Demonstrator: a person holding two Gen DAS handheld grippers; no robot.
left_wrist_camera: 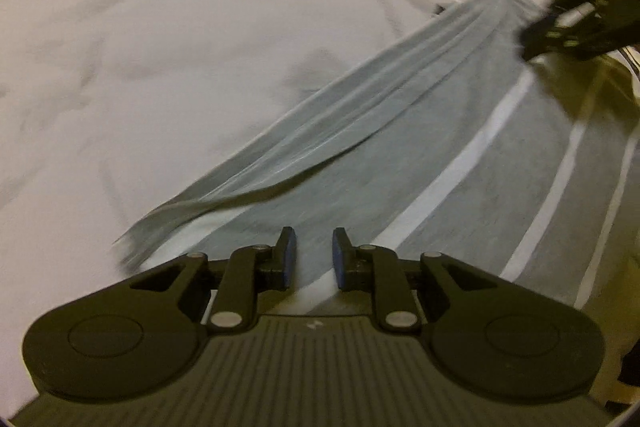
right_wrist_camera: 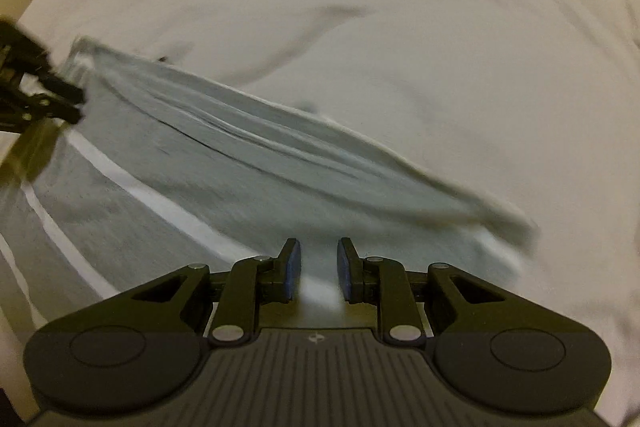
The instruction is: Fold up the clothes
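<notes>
While the grey striped garment [left_wrist_camera: 360, 163] lies rumpled on the white sheet [left_wrist_camera: 160, 47], both grippers, left [left_wrist_camera: 314, 257] and right [right_wrist_camera: 319, 269], are held over it, jaws apart and empty.

No text, label or number can be read anywhere

I saw a grey shirt [left_wrist_camera: 420, 163] with thin white stripes lying spread out on a white sheet [left_wrist_camera: 180, 39]. Its far edge was bunched up into long soft folds that ran in a slanted line. The rest of it lay flat. The shirt [right_wrist_camera: 132, 187] looked blurry.
</notes>
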